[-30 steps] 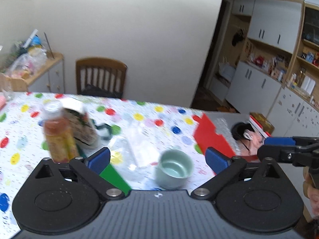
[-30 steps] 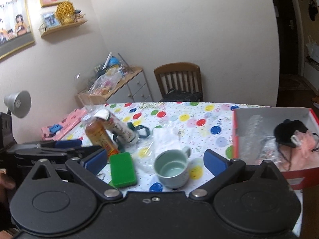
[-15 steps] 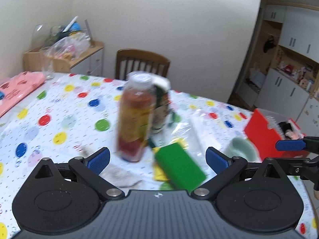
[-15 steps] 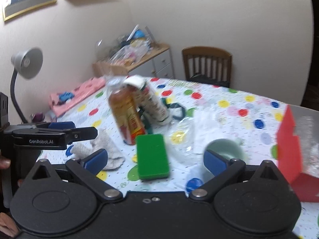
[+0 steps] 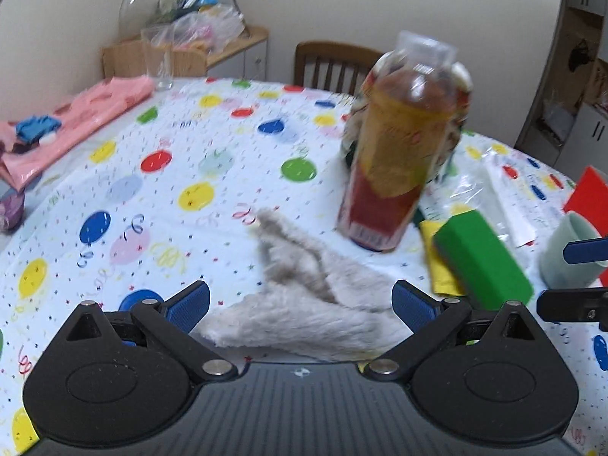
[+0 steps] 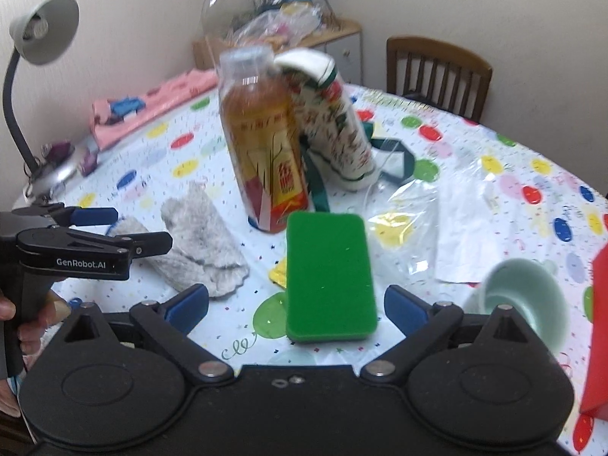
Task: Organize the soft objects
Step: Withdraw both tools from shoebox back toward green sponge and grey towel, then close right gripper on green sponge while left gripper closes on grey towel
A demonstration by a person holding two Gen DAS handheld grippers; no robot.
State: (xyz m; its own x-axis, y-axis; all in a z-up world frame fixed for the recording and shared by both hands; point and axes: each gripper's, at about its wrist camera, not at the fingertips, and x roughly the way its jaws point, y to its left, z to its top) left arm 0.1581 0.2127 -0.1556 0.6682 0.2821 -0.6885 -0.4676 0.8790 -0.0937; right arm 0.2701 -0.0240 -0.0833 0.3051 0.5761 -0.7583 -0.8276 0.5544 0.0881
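Note:
A grey fuzzy cloth [image 5: 304,304] lies on the dotted tablecloth, and my left gripper [image 5: 300,300] is open with its blue pads on either side of the cloth's near end. The cloth also shows in the right wrist view [image 6: 197,243]. A green sponge [image 6: 328,269] lies flat between the open pads of my right gripper [image 6: 296,304]; it also shows in the left wrist view [image 5: 480,258]. A red box [image 6: 596,338] stands at the right edge.
A tea bottle [image 5: 399,140] stands just behind the cloth, with a patterned sock-like roll [image 6: 334,114] leaning behind it. A pale green mug [image 6: 520,304], clear plastic wrap [image 6: 410,228], a desk lamp [image 6: 34,76] and pink fabric [image 5: 76,114] are on the table.
Both grippers have swung left and come lower over the table. The grey cloth now lies between the left pads and the green sponge between the right pads. The red box has slid to the right edge.

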